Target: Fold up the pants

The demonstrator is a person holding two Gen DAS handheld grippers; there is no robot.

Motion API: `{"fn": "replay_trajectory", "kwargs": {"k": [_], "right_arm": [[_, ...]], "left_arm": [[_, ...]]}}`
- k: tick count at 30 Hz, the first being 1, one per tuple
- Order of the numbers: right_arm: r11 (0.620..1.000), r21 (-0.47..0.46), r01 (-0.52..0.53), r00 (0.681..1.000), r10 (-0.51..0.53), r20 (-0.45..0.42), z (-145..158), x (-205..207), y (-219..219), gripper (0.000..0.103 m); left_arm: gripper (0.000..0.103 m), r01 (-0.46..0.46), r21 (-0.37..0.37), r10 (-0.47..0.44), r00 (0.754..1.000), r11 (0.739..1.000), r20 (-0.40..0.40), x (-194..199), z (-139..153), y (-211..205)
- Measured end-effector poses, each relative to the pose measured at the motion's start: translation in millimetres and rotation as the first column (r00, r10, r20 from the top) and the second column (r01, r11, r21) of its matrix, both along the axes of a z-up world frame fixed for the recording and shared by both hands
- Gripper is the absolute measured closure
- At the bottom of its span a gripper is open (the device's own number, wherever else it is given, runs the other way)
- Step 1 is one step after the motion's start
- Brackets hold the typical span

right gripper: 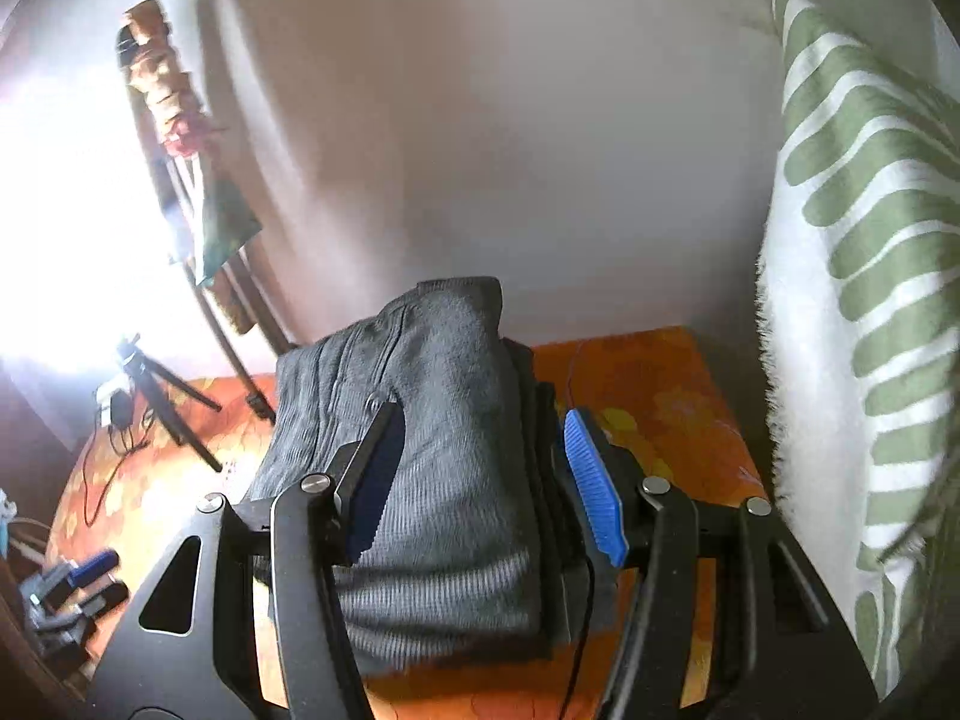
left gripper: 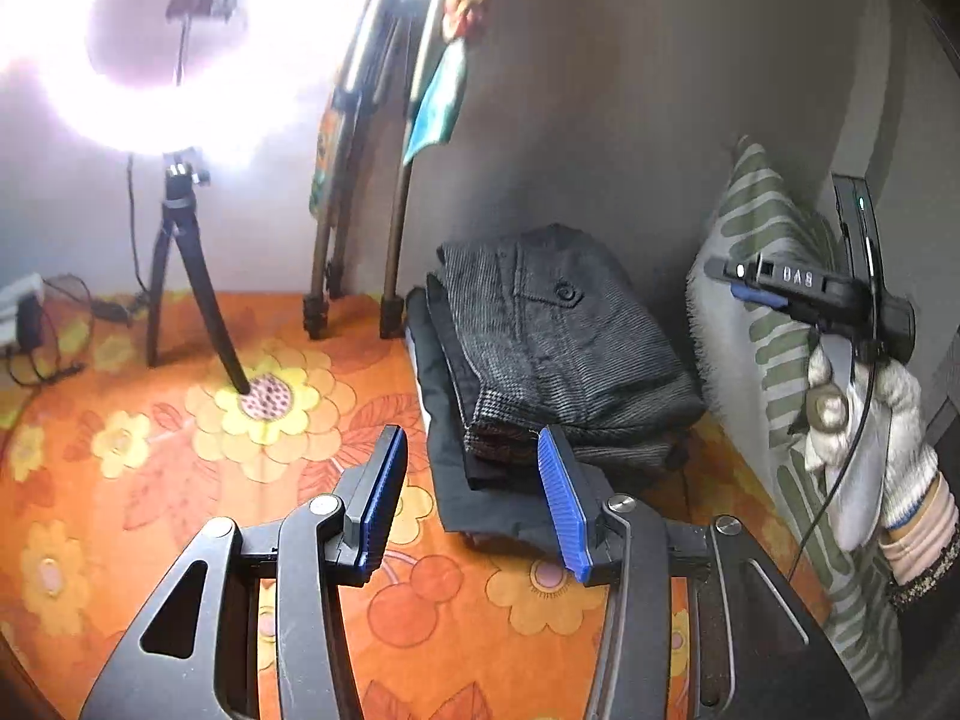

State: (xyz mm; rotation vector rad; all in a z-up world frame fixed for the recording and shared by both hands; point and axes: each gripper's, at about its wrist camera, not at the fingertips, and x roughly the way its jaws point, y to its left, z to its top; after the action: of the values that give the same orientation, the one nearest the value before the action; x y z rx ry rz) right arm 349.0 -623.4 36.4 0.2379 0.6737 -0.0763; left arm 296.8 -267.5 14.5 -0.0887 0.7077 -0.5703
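The left gripper [left gripper: 474, 498] hangs over the bed [left gripper: 180, 480], a surface covered with an orange flowered sheet. Its jaws stand partly open and nothing is between its blue pads [left gripper: 561, 504]. It points down at the near left corner of the pile.

The right gripper [right gripper: 486, 480] also stands partly open. In its own view the pads [right gripper: 594, 486] frame the near end of the pile, but they do not press on the cloth; whether they touch it cannot be told. In the left wrist view this gripper [left gripper: 780, 294] is seen from the side, raised at the right of the pile, held by a hand [left gripper: 864, 420] in a white knit glove with a striped sleeve below it.

The pants [left gripper: 564, 342] lie folded on top of a pile at the bed's far right part, close to the wall [left gripper: 630, 120]. They are grey, ribbed, with a buttoned pocket facing up. Beneath them lies a darker folded garment [left gripper: 456, 468], whose edge sticks out on the near and left sides.

Right of the pile, a green-and-white striped pillow [right gripper: 852, 300] leans upright at the bed's right edge.

Farther left, a small black tripod [left gripper: 186, 276] stands on the sheet and carries a ring light [left gripper: 78, 60] that glares white. Brown poles [left gripper: 396, 240] with hanging cloth lean on the wall between the tripod and the pile. At the far left edge sit a cable and a charger [left gripper: 30, 324].
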Motion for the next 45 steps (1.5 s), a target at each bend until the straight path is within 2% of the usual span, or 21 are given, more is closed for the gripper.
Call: {"fn": "replay_trajectory", "kwargs": {"k": [10,11,13,17,19,21,26,33,38,45], "right_arm": [[0.998,-0.058,-0.019,1.0,0.02,0.012,12,-83,28,0.045],[0.998,-0.055,-0.02,1.0,0.021,0.014,12,-92,31,0.044],[0.997,-0.069,-0.022,1.0,0.023,0.017,15,-114,42,0.04],[0.992,-0.122,-0.015,0.999,0.019,0.03,21,-151,63,0.035],[0.99,-0.139,-0.01,0.999,0.016,0.039,26,-170,74,0.031],[0.99,-0.144,-0.002,0.998,0.011,0.059,32,-189,84,0.02],[0.98,-0.197,0.043,0.993,-0.02,0.116,43,-240,113,0.005],[0.979,-0.187,0.083,0.988,-0.056,0.144,43,-289,138,0.0],[0.971,-0.21,0.118,0.984,-0.086,0.156,42,-313,150,0.0],[0.975,-0.163,0.149,0.978,-0.12,0.172,33,-347,160,0.0]], "left_arm": [[0.059,0.021,0.035,-0.023,0.998,0.999,0.058,-47,26,18],[0.058,0.023,0.038,-0.026,0.997,0.999,0.067,-53,30,21],[0.048,0.026,0.043,-0.03,0.996,0.999,0.087,-63,35,26],[0.047,0.018,0.048,-0.023,0.992,0.999,0.121,-83,46,41],[0.042,0.019,0.044,-0.025,0.992,0.999,0.122,-91,48,49],[0.04,0.021,0.038,-0.026,0.992,0.999,0.126,-101,50,57],[0.032,0.027,0.034,-0.032,0.987,0.999,0.156,-129,51,70],[0.026,0.032,0.053,-0.042,0.979,0.998,0.202,-169,50,85],[0.023,0.025,0.034,-0.031,0.978,0.999,0.206,-189,51,97],[0.02,-0.002,0.041,-0.007,0.976,0.999,0.216,-218,45,110]]}}
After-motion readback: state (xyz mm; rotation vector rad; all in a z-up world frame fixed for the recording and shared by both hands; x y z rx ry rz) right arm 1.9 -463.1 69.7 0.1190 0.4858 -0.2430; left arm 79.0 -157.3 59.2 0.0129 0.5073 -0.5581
